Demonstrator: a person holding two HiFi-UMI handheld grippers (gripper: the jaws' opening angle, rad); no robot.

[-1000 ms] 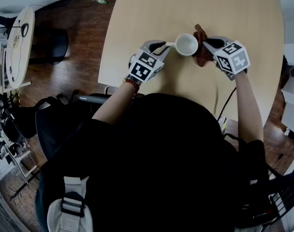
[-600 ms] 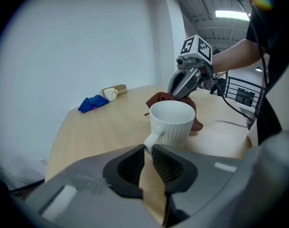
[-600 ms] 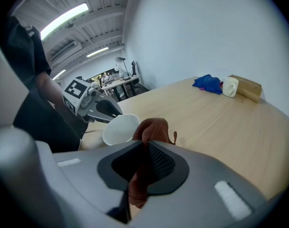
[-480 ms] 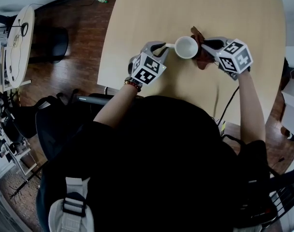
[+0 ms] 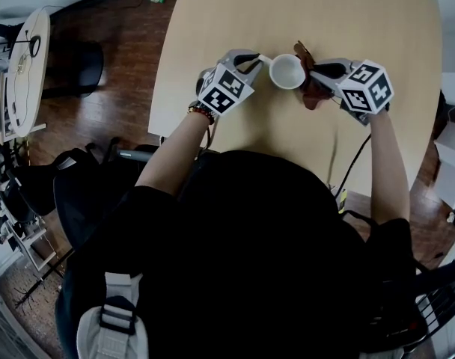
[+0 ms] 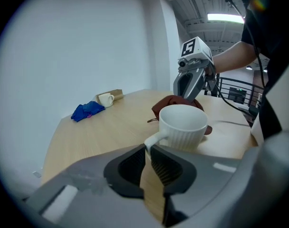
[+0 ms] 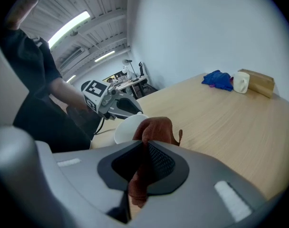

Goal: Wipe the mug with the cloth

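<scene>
white mug [image 5: 287, 71] upright on the bench [image 5: 302, 13], between both claws. left claw [image 5: 255, 60] clenched on its handle [image 6: 154, 139]. right claw [image 5: 322, 72] clenched on the brown cloth [image 5: 311, 90], which touches the mug wall opposite the handle. Right is the wiping side, so I'd expect the stroke to go round that wall.

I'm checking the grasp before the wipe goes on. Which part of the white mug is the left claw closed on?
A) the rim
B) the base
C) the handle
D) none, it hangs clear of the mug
C: in the left gripper view the left claw pinches the handle of the mug, while the right claw grips the cloth.
</scene>
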